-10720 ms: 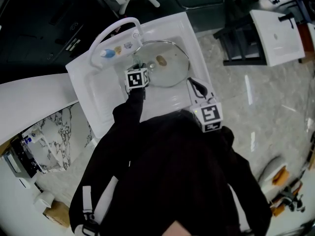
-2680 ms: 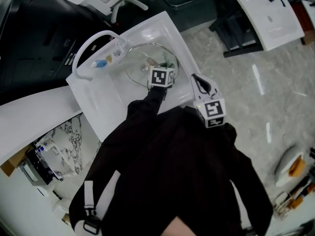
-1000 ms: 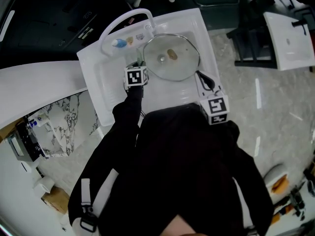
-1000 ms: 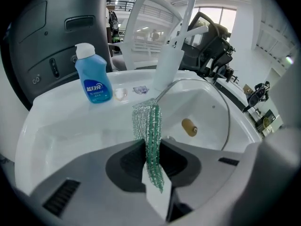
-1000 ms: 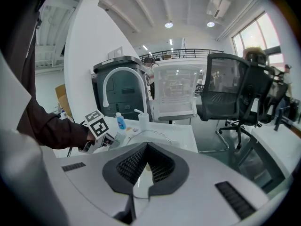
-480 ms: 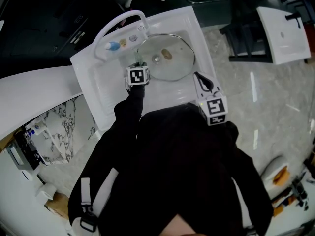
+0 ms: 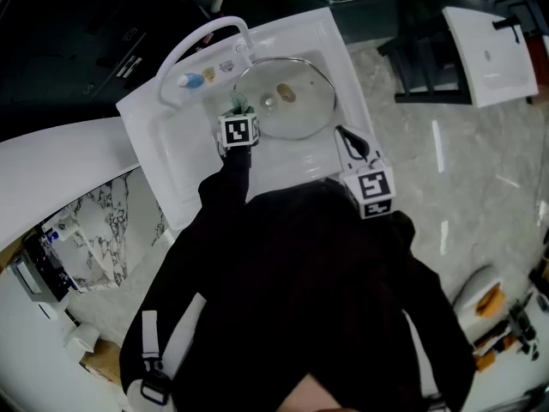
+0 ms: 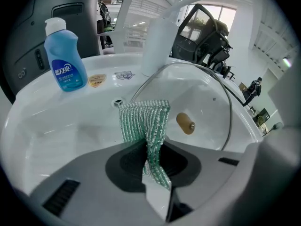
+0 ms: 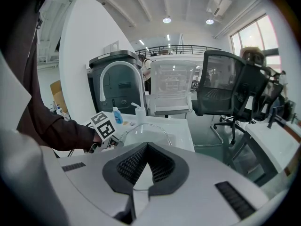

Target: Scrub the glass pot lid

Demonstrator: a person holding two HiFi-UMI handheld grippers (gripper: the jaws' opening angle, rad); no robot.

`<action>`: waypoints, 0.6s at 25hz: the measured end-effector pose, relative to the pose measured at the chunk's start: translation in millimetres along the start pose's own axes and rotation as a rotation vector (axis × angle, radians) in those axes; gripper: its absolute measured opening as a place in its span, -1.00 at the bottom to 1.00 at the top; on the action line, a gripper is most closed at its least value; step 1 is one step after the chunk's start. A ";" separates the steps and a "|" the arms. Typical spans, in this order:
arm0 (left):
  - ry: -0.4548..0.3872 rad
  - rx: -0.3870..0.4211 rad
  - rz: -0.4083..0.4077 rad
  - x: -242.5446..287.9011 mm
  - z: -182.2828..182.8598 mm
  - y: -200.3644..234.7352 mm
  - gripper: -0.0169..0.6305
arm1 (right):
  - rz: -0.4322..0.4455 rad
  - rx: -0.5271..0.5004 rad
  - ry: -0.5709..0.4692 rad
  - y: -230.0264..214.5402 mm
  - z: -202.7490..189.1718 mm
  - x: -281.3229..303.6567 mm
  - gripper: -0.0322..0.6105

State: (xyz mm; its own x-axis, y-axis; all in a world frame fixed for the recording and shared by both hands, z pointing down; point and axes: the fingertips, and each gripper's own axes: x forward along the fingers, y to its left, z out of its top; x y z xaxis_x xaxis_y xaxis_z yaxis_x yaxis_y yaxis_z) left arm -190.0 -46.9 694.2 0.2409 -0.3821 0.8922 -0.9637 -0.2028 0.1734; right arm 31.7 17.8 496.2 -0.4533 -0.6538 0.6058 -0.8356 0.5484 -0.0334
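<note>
Left gripper (image 8: 151, 166), clamped on a green scrub cloth (image 8: 143, 121), hovers just beside the glass pot lid (image 7: 300, 114), tilted in the sink (image 7: 167, 157) at upper centre; right gripper (image 7: 343, 136) is closed, empty. Stiff, likely slick and breakable, the lid looks best steadied by its knob (image 8: 185, 124).

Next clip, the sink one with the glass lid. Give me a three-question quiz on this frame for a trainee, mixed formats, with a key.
1. True or false: the left gripper is empty.
2. The blue bottle stands: A) down in the basin; B) on the sink rim near the faucet; C) on the floor.
3. Fill in: the right gripper grips the glass pot lid by its ____.
Key: 1 false, its jaws are shut on the green scrub cloth; 2 B; 3 rim.
</note>
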 end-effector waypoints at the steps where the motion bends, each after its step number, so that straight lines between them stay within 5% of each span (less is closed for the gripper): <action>1: 0.002 0.005 0.003 1.3 -0.2 -0.8 -0.74 | -0.001 -0.001 0.004 -0.2 -1.6 -0.5 -0.89; 8: 0.015 0.028 0.044 4.8 -1.2 2.0 -0.74 | -0.006 0.004 0.013 0.4 -2.7 -1.7 -0.89; 15: 0.005 0.002 -0.036 12.5 -4.0 -14.8 -0.74 | 0.002 0.000 0.023 2.5 -2.8 1.6 -0.89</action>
State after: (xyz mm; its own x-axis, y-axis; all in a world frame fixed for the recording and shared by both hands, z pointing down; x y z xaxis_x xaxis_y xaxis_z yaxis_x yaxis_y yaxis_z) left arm -173.1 -45.0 704.5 0.2751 -0.3698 0.8875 -0.9541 -0.2185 0.2047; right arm 29.7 19.5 499.3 -0.4482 -0.6406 0.6235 -0.8345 0.5499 -0.0348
